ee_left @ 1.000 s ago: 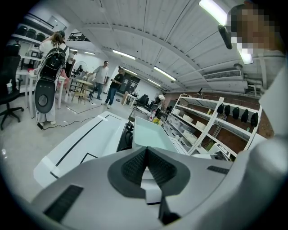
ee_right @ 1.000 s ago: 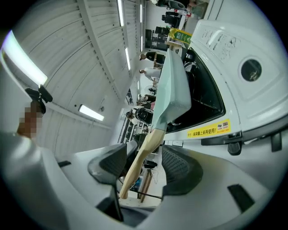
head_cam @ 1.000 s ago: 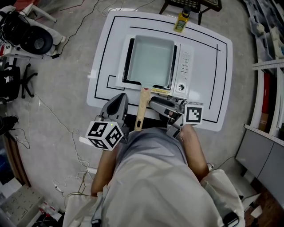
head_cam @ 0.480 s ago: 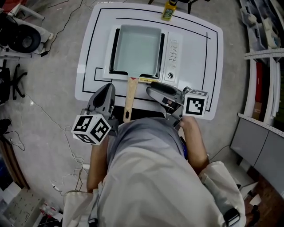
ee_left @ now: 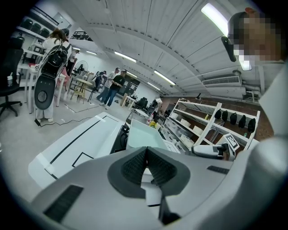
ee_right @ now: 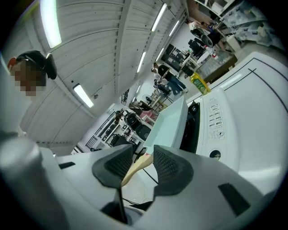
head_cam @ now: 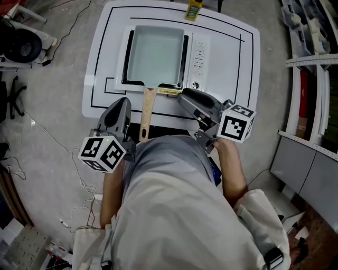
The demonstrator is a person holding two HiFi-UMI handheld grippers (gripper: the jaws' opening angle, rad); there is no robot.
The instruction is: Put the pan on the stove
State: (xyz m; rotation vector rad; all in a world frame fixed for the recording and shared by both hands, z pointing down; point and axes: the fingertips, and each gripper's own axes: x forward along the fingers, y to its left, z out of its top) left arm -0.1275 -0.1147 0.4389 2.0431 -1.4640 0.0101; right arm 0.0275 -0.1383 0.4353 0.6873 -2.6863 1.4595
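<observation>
A pale green rectangular pan (head_cam: 156,52) sits on the white stove (head_cam: 198,58), its wooden handle (head_cam: 146,113) pointing toward me over the table edge. My left gripper (head_cam: 120,105) hovers left of the handle, jaws shut with nothing in them (ee_left: 145,155). To the right of the handle is my right gripper (head_cam: 185,97); its jaws have just been closing but a gap remains (ee_right: 144,161). Nothing is between them; the handle (ee_right: 137,165) shows beyond the gap. The pan (ee_right: 173,123) lies ahead of it.
The stove stands on a white table (head_cam: 232,79) marked with black lines. A yellow bottle (head_cam: 193,9) stands at the table's far edge. Shelving (head_cam: 311,79) runs along the right. Cables and equipment lie on the floor at left (head_cam: 21,47).
My right gripper has moved to the right of the handle, lifted a little and rolled, and its jaws have narrowed. The left gripper has stayed beside the handle.
</observation>
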